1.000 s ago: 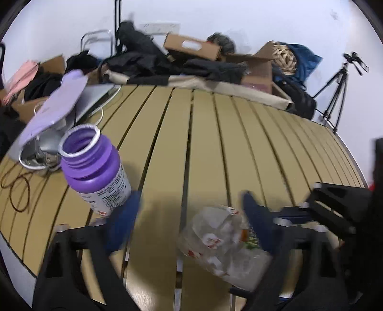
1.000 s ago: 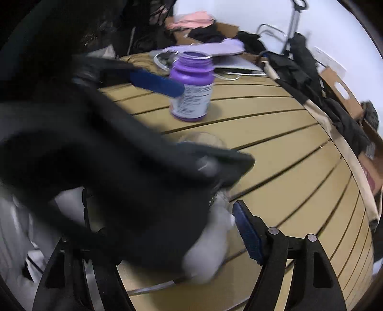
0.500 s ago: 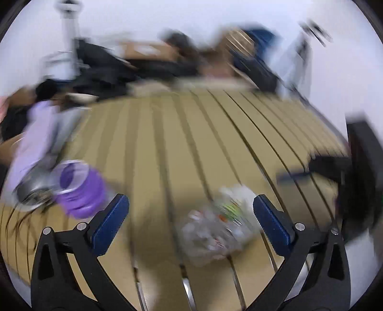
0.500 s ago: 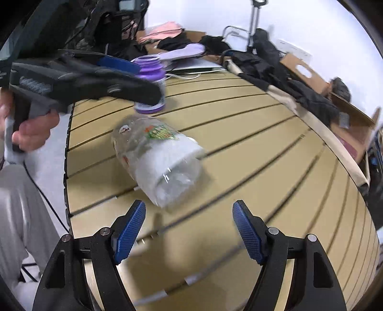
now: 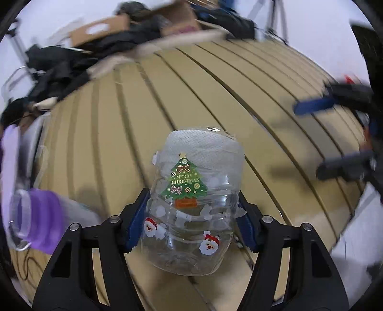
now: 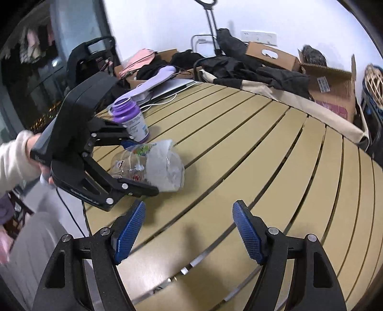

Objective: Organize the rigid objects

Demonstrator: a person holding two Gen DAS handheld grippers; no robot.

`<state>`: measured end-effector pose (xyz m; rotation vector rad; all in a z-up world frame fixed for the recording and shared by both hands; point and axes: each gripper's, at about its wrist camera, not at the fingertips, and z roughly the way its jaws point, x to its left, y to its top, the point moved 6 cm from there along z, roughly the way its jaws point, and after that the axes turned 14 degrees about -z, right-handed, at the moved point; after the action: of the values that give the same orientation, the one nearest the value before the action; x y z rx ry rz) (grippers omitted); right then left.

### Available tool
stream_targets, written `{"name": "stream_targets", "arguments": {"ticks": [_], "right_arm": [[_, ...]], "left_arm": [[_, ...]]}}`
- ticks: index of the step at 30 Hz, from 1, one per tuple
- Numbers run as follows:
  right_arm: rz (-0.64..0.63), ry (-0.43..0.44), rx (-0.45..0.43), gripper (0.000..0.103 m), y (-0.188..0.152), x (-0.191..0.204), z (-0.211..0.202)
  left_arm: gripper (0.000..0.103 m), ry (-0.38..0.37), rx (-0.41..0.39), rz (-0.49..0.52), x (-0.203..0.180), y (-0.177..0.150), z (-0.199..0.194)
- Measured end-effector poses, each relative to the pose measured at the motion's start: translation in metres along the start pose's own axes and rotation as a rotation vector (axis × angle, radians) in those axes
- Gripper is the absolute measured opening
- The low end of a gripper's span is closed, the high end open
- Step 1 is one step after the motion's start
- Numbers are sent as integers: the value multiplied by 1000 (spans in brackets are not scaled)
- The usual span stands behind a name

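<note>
1. A tan slatted table [image 6: 239, 148] with dark gaps between its boards fills both views.
2. A plain white wall [image 6: 167, 21] stands behind the table's far edge, carrying a white outlet strip [image 6: 258, 36].
3. Along that far edge lie dark clothes [image 6: 251, 67] and open cardboard boxes [image 6: 332, 83].
4. A dark window [image 6: 28, 71] stands beyond the table's left edge.

right gripper [image 6: 189, 229]: jaws wide apart, empty, above slatted table [image 6: 275, 167] | left gripper [image 6: 141, 167]: fingers either side of clear jar [image 6: 153, 165] lying on its side | purple bottle [image 6: 130, 119]: upright, just behind jar
</note>
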<state>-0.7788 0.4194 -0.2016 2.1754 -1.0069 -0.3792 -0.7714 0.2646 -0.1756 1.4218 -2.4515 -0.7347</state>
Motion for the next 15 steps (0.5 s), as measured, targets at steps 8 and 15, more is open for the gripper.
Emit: {"name": "stream_targets", "arguments": {"ticks": [8,15], "right_arm": [[328,207,-275,85,81,-36,-7],[570,425,-351,87,153,-49,21]], "left_arm": [[62,-40,-289,-25,30,77,-71],[63,-69,-388,52,26,108,-89]]}}
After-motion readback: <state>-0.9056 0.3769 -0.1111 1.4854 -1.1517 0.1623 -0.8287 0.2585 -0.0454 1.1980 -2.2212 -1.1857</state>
